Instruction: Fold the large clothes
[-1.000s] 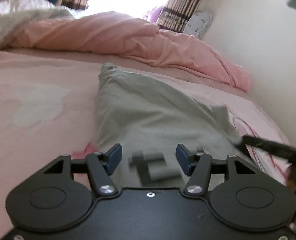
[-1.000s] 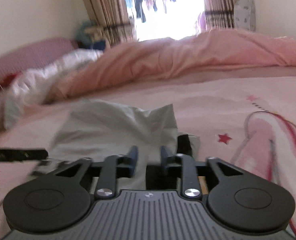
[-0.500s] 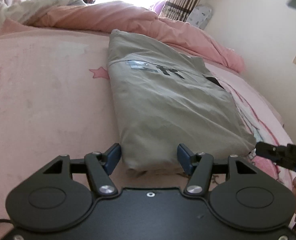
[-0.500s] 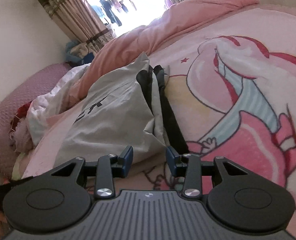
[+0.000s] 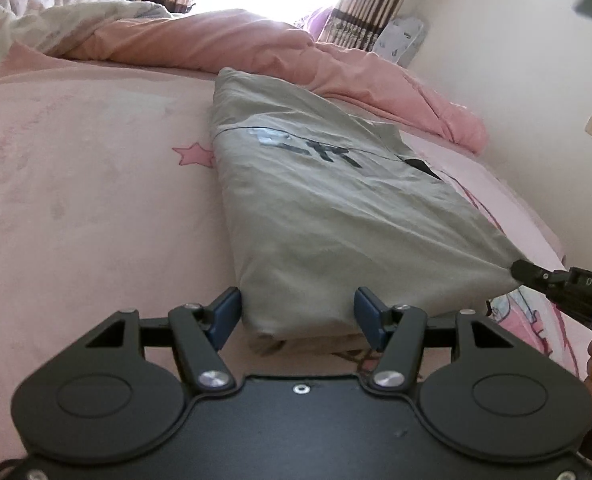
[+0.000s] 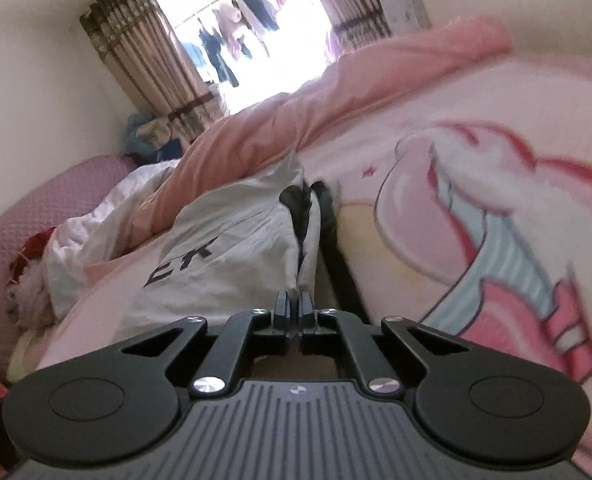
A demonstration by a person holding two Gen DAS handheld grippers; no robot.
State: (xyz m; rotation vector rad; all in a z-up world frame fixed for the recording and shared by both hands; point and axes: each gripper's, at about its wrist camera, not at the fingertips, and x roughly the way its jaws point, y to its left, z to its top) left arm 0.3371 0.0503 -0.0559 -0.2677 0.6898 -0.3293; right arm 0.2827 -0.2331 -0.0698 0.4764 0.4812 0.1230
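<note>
Right hand-held gripper [image 6: 294,303]: now clamped on the near right corner of the grey garment [image 5: 327,216]; half a second ago agape
Left hand-held gripper [image 5: 297,312]: kept wide around the near left corner; grasp judged pending

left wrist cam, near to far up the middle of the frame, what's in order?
left gripper, open → folded grey garment lying on the pink bed sheet → black lettering on the garment → rumpled pink duvet → bright window with striped curtains.
</note>
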